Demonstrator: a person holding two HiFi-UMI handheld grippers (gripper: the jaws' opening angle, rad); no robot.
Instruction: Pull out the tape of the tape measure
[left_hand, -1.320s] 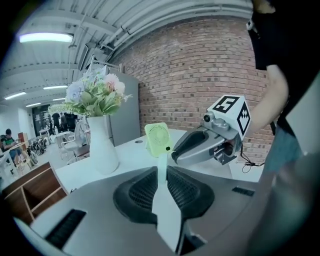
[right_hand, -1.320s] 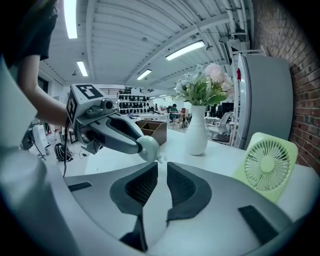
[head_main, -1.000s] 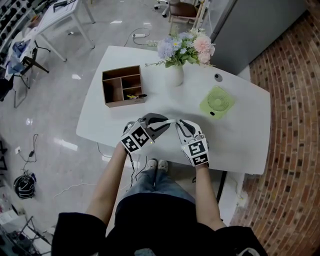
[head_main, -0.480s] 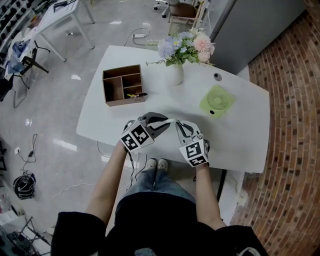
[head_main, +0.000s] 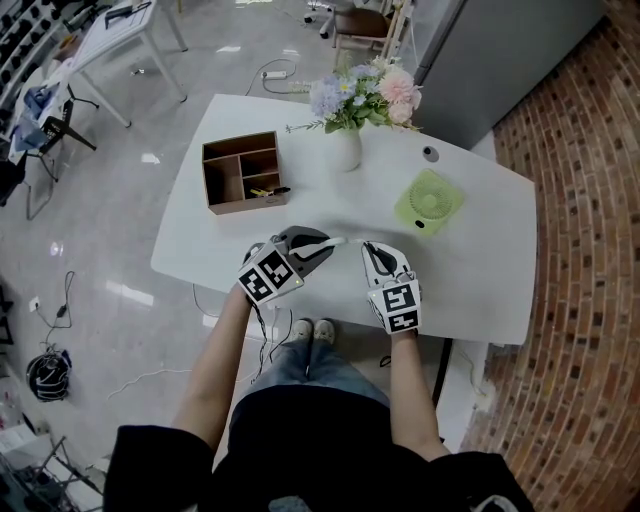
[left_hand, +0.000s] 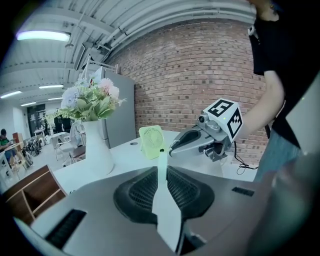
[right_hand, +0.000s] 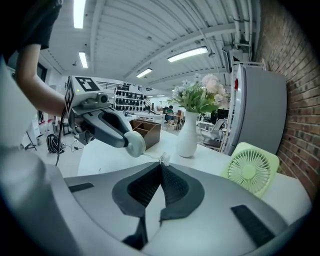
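Observation:
My left gripper (head_main: 322, 243) is shut on the pale, round tape measure (head_main: 314, 241) over the white table (head_main: 480, 270). Seen along the left gripper's own jaws, its case (left_hand: 168, 210) stands edge-on between the ribbed pads. A short stretch of thin tape (head_main: 352, 240) runs from it rightward to my right gripper (head_main: 367, 248). The right gripper (right_hand: 161, 166) is shut on the tape's end tab (right_hand: 164, 160), just beyond its jaw tips. From there the case (right_hand: 134, 143) shows in the left gripper (right_hand: 125, 141), a hand's width away.
A brown wooden organiser box (head_main: 243, 172) stands at the table's back left. A white vase of flowers (head_main: 347, 150) sits behind the grippers, a pale green fan (head_main: 428, 202) lies at the right, and a small dark disc (head_main: 429, 154) beyond it. The table's near edge runs under the grippers.
My right gripper has moved to the right, away from the left one, and the stretch of tape between them has grown. The left gripper has stayed in place.

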